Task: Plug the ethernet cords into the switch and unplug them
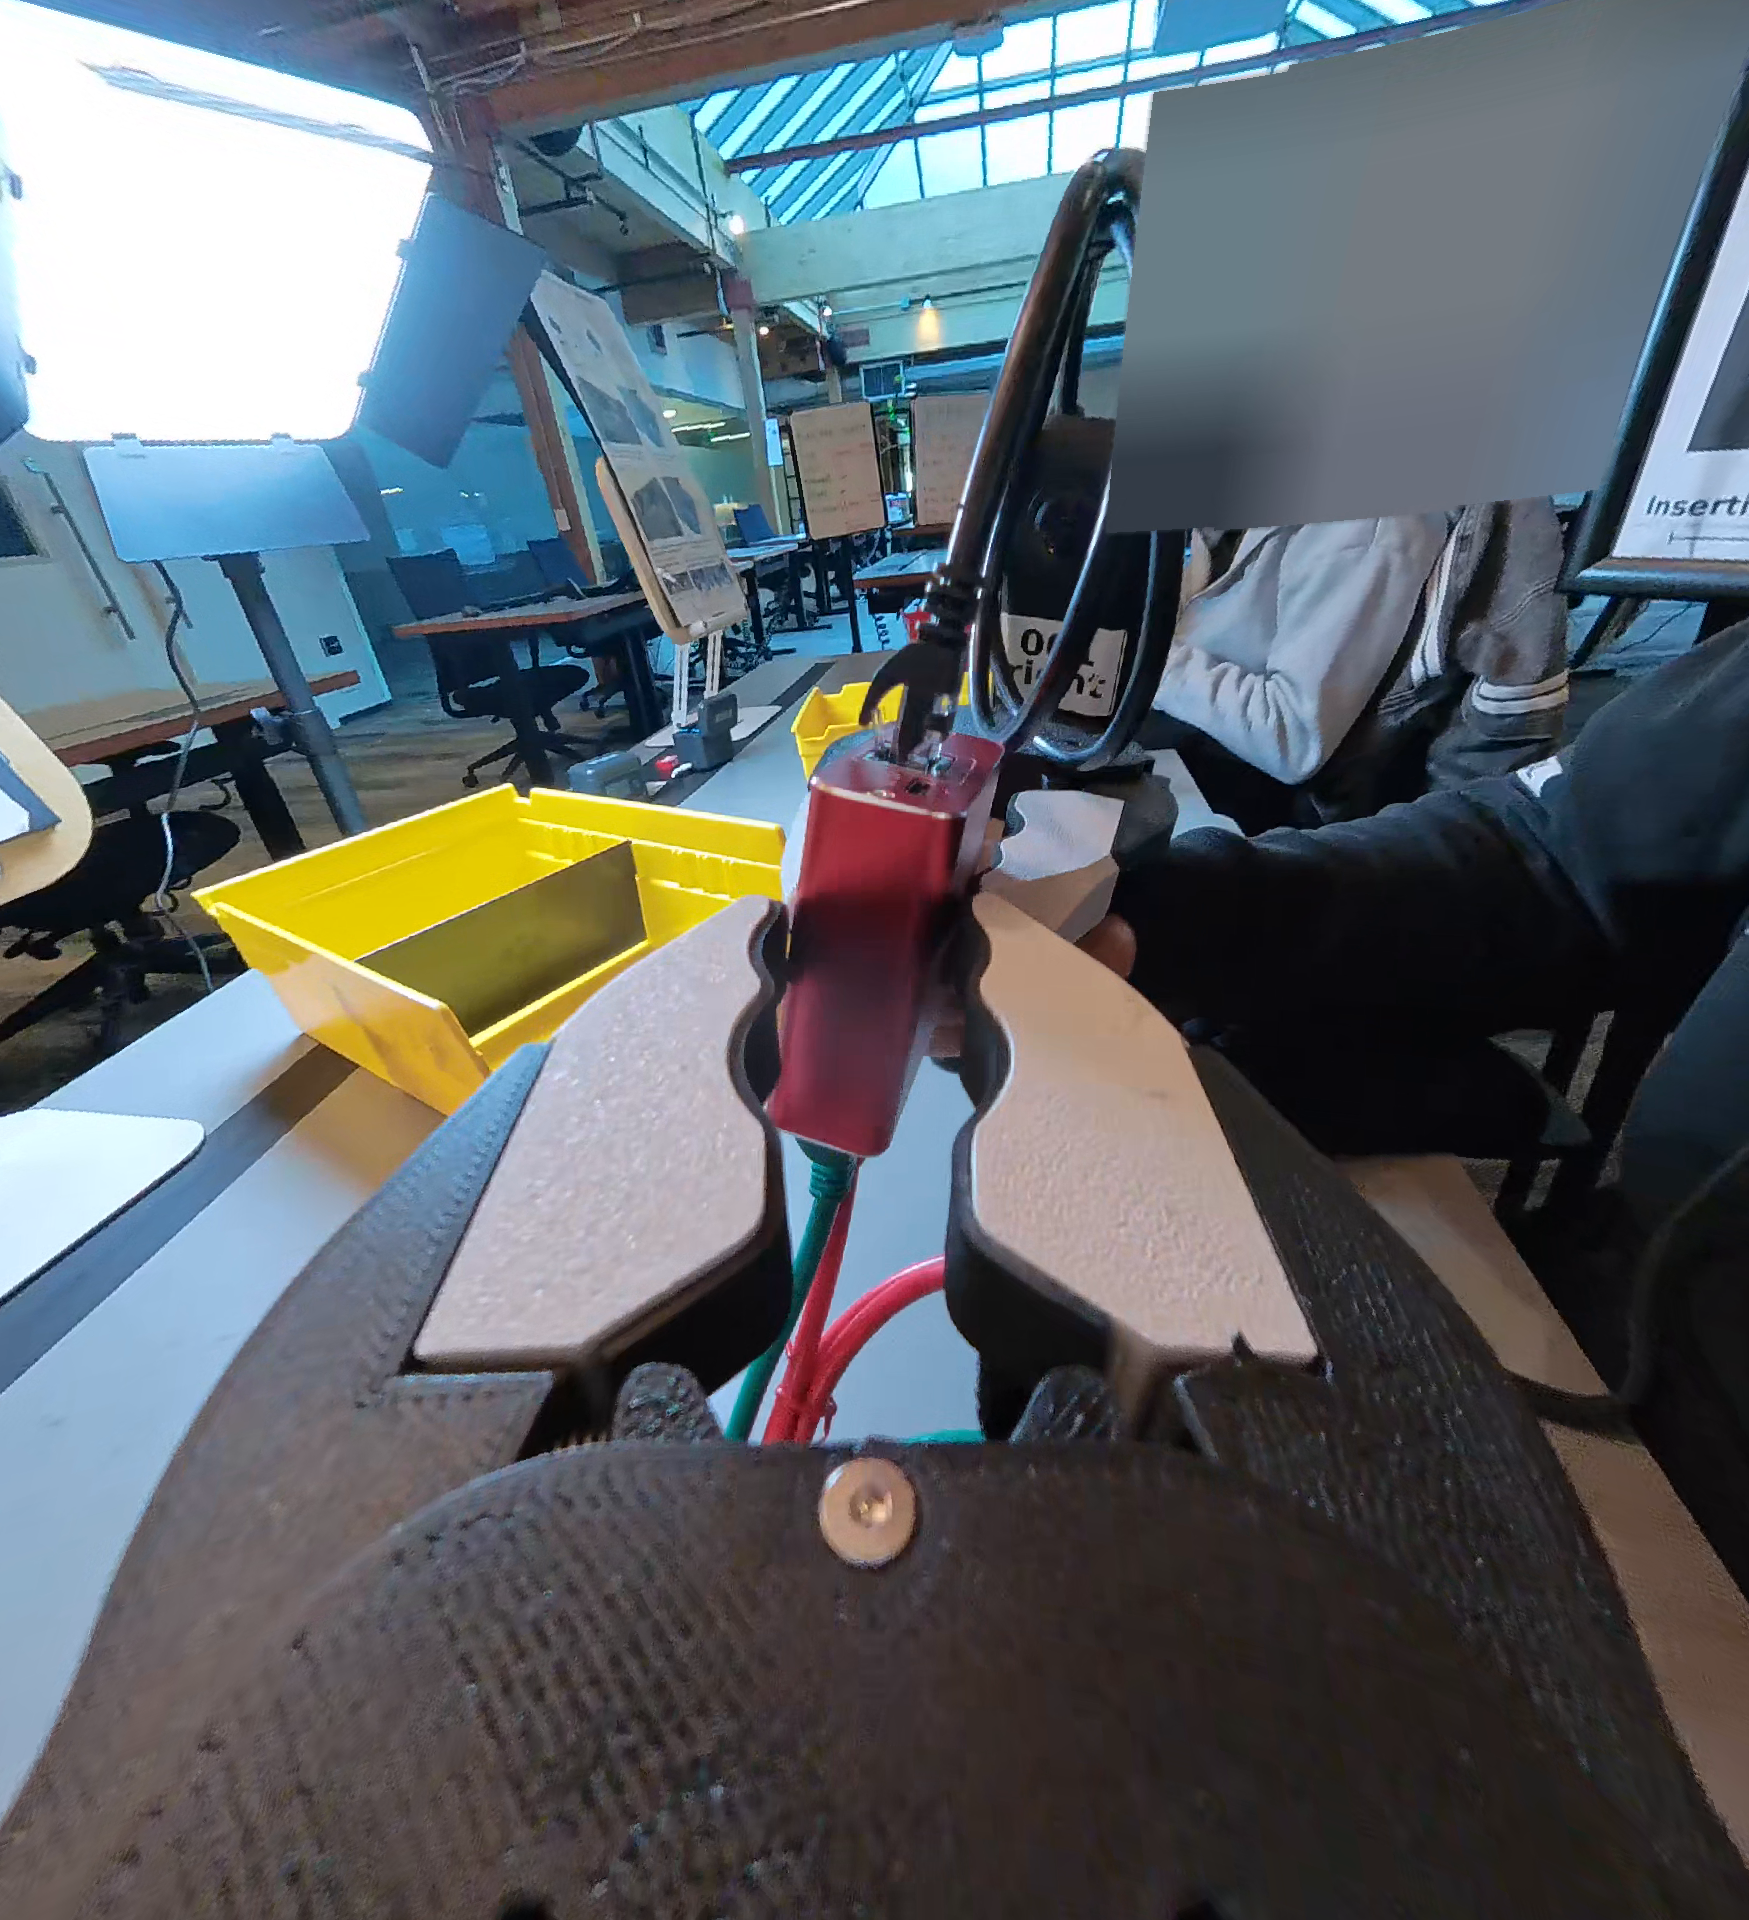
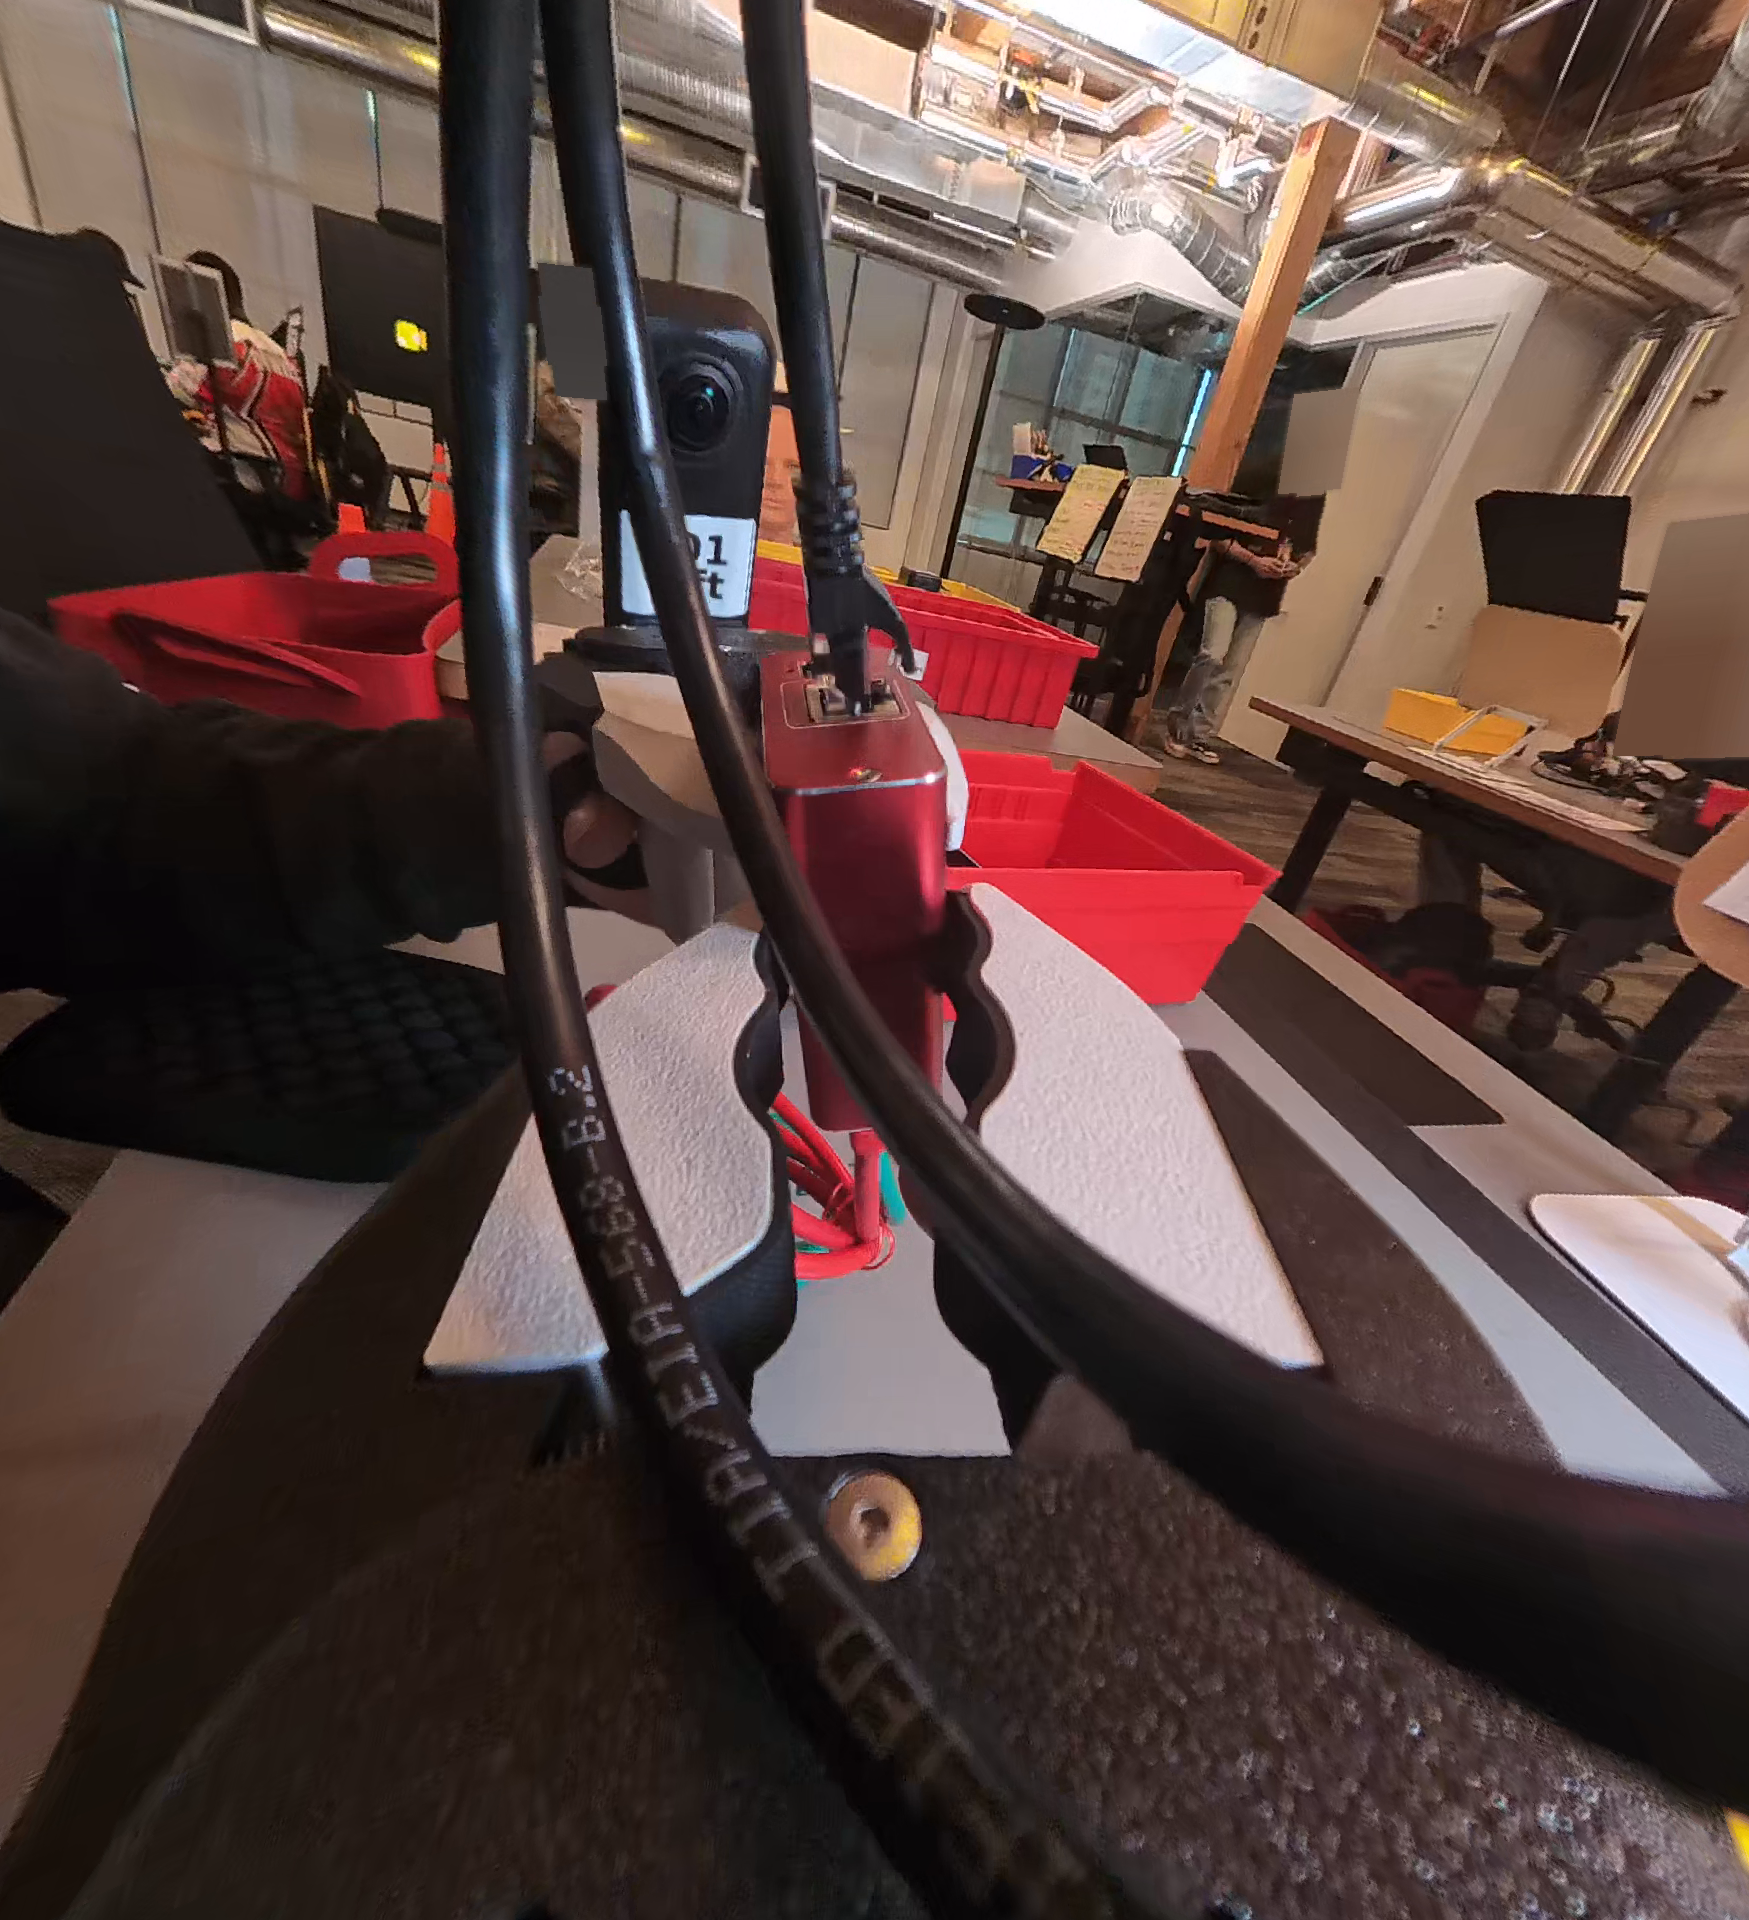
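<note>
A red metal switch (image 1: 880,914) is held upright above the grey table (image 1: 226,1247). My left gripper (image 1: 875,935) is shut on its lower body. My right gripper (image 2: 865,935) is shut on the same switch (image 2: 865,831) from the opposite side. A black ethernet cord's plug (image 1: 917,686) sits in a port on the switch's top end (image 2: 844,613), and its cable loops up and back over my right gripper. A green cord (image 1: 808,1247) and a red cord (image 1: 839,1309) hang from the switch's bottom end.
A yellow bin (image 1: 330,935) stands to the left on the table. Red bins (image 2: 1109,883) stand behind the switch. A white stand base (image 2: 1680,1278) is at the table's side. A person's dark sleeve (image 1: 1421,935) reaches in. Only a small space, under 4 cm, lies between the two pairs of fingers.
</note>
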{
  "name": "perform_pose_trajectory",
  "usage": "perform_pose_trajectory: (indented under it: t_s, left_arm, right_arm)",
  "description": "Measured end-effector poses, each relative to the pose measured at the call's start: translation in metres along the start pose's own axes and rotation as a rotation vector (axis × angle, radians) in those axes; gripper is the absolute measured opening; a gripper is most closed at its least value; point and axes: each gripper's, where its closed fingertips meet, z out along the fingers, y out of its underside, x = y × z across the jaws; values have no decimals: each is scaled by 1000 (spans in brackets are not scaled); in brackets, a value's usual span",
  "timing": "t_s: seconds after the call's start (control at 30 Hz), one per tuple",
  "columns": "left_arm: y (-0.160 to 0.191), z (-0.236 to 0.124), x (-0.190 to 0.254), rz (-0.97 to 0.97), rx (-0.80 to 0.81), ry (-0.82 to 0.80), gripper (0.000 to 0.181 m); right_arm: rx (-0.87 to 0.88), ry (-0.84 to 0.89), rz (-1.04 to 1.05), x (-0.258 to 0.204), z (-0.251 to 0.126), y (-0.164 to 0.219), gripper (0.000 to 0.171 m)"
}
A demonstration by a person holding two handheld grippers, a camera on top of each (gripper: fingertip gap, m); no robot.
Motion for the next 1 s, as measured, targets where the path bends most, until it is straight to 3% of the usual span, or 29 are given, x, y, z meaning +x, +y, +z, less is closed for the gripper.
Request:
perform_pose_trajectory:
  t_s: [0.37, 0.63, 0.83, 1.0]
  left_arm:
    - [9, 4, -2, -11, -91, -74, 32]
    - [15, -5, -15, 63, -166, -152, 47]
    - [20, 2, -3, 103, -188, -105, 52]
    - [26, 1, 11, 222, -204, -37, 37]
  right_arm:
    - [-48, 29, -111, 4, -7, 7, 28]
    - [-41, 144, -252, 27, -29, -22, 27]
    - [-163, 46, -415, -1, -10, 4, 27]
    - [-265, 36, -536, -9, -2, 19, 27]
